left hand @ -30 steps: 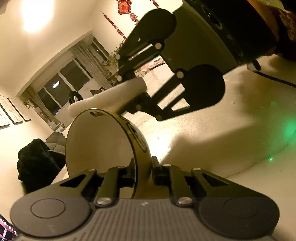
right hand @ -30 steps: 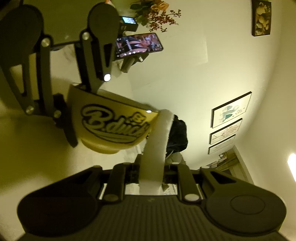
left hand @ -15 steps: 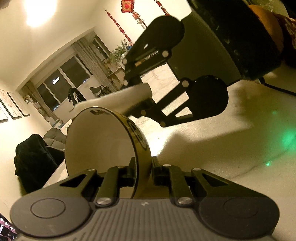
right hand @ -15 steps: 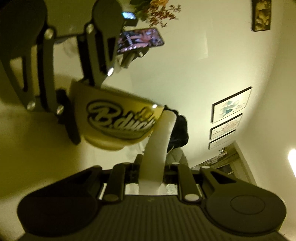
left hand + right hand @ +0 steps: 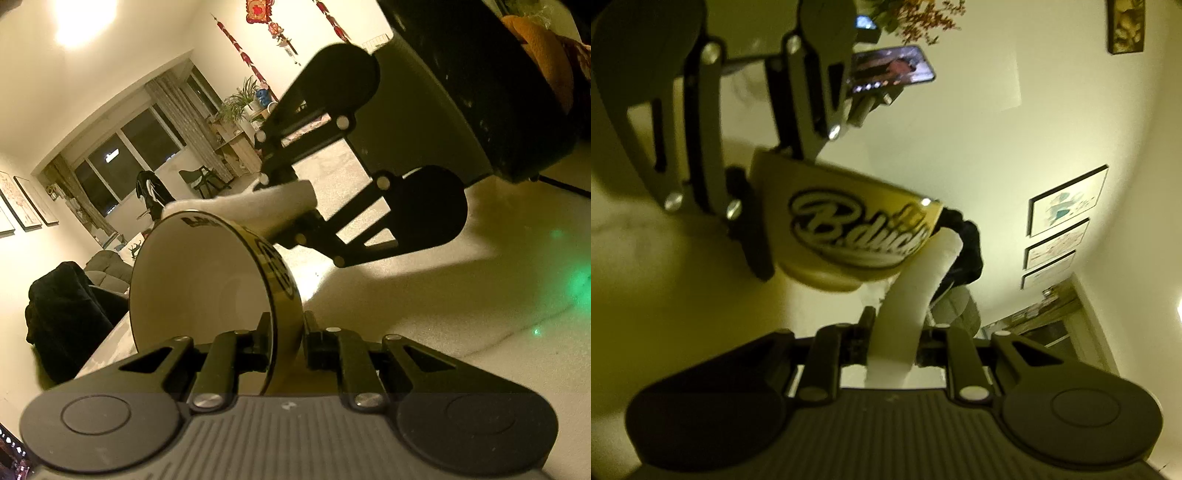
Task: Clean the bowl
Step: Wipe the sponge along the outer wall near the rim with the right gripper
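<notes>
Left tool point(image 5: 286, 343) is clamped on the rim of a round glossy bowl, yellow outside and cream white inside point(image 5: 199, 291), one black pad on the inner wall and one on the outer. Its lower edge is cut off behind the tool's ribbed grey body, so the foot ring cannot be seen in the left wrist view. Held on edge above the pale, faintly veined table point(image 5: 461, 295), the bowl opens sideways toward the left of that view, with its axis running roughly level.

Right tool point(image 5: 890, 347) pinches a soft white foam-like strip of sponge point(image 5: 908, 295) between its black fingers; the strip's near end disappears under the tool body. The strip's long axis runs forward from the tool and bends where its far end presses against the bowl's rim point(image 5: 934, 206). In the right wrist view the yellow outer wall carries a black-and-white script logo point(image 5: 857, 232), its last letters blurred and partly covered by the sponge. The picture there is smeared, so fine detail is hard to read.

Seen from the left wrist camera, the right tool point(image 5: 291, 221) reaches in from the upper right, its black linkage arms and round pivots in silhouette.
</notes>
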### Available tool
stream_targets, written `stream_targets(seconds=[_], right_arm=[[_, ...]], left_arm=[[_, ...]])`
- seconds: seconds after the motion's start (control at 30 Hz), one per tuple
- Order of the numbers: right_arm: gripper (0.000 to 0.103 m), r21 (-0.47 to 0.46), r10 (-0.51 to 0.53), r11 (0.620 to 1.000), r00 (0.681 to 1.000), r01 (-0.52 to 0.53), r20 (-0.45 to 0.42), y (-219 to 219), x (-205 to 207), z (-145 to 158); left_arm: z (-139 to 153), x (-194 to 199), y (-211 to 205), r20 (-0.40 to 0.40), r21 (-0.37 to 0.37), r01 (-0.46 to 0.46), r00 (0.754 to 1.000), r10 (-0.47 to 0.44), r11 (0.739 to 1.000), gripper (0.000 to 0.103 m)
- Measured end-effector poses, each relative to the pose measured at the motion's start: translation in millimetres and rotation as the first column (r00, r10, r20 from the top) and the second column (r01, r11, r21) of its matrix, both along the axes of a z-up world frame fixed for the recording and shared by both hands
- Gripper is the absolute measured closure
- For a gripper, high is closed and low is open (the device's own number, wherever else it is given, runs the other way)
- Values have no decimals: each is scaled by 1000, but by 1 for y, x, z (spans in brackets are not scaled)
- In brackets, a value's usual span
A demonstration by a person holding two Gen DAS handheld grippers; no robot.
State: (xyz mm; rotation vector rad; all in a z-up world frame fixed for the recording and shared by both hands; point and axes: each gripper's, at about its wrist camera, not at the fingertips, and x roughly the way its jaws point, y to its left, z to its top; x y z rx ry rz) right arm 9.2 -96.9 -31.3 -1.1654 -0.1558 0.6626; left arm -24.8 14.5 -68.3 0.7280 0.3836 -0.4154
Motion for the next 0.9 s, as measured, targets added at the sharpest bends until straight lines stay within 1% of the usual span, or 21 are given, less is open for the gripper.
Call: stream_targets(seconds=[0.13,0.3,0.4,0.5,0.53,0.63,0.83,0.9], right_arm=[[83,-30,-15,999,1000,14,-19,3,5,-3],[83,23,-1,1000,1000,1,13,2,2,2],[83,65,17,998,999,-20,47,1,-2,6],[83,101,37,994,996,-45,83,1,-7,10],[83,100,36,994,996,-44,81,1,-7,10],[83,80,32,996,998,-36,55,1,-6,8],[83,18,-10,1000,1000,10,-12,3,3,2],[82,-24,-27,999,999,26,-40,4,6,-2]], left_arm=[[1,-3,-1,-4,-5,0,1000,0,1000,89],[-1,-11,2,-11,-17,0,1000,0,1000,88],[2,5,4,-12,-19,0,1000,-1,1000,88],[0,2,4,-13,-21,0,1000,-1,1000,88],[-1,-1,5,-13,-21,0,1000,-1,1000,88],[-4,-8,6,-13,-21,0,1000,-1,1000,88],[8,-11,6,-16,-24,0,1000,-1,1000,88],[5,-13,6,-15,-22,0,1000,-1,1000,88]])
